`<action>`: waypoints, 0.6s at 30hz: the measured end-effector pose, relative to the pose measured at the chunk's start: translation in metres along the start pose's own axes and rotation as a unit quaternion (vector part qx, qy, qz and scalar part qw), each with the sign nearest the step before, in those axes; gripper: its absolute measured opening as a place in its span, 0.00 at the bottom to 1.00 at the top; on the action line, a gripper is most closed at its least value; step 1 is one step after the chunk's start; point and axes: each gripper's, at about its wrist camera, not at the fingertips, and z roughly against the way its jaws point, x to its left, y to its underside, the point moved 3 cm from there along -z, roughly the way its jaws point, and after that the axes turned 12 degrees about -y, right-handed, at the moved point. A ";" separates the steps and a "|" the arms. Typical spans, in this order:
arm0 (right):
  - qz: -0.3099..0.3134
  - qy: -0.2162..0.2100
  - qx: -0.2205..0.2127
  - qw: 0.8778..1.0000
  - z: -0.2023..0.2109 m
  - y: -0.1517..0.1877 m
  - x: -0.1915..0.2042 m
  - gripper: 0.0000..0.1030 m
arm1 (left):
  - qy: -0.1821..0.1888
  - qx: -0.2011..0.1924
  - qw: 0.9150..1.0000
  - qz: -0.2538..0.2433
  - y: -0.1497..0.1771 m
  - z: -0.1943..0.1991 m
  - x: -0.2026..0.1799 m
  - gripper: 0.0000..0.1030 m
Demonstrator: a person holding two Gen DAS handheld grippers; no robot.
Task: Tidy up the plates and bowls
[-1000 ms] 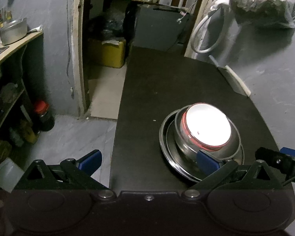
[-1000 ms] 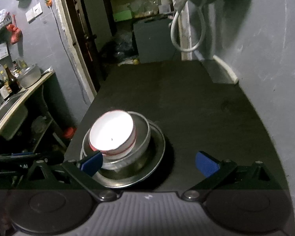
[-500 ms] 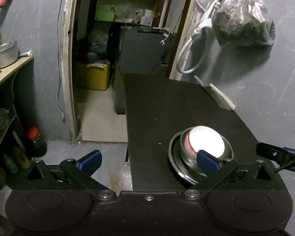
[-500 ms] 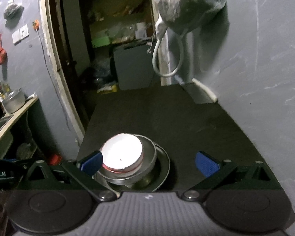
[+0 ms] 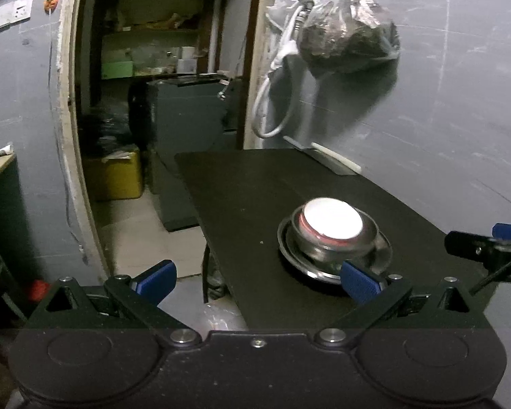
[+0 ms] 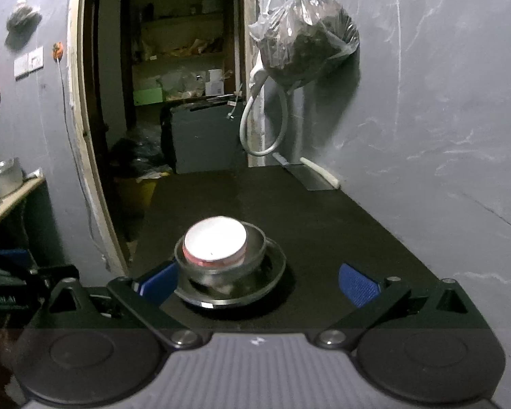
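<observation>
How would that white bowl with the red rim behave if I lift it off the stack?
The white bowl with the red rim sits loosely nested in the shiny steel bowl on the steel plate, so it probably lifts free. It may be fragile, and its smooth rim may slip.

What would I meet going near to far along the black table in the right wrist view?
Stacked dishes: metal plate holding a metal bowl with a white bowl inside → bare black table → cleaver by the wall → white hose hanging beyond.
</observation>
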 end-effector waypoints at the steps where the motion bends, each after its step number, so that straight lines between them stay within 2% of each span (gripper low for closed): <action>1: 0.003 0.004 -0.001 1.000 0.004 0.004 0.004 1.00 | 0.004 -0.001 1.000 0.000 0.004 0.003 0.003 0.99; 7: -0.003 0.025 0.004 1.000 0.025 0.024 0.017 1.00 | 0.017 0.009 1.000 -0.003 0.022 0.013 0.015 0.99; 18: -0.022 0.032 0.037 0.999 0.047 0.053 0.028 1.00 | 0.024 0.035 0.999 -0.007 0.058 0.030 0.025 0.99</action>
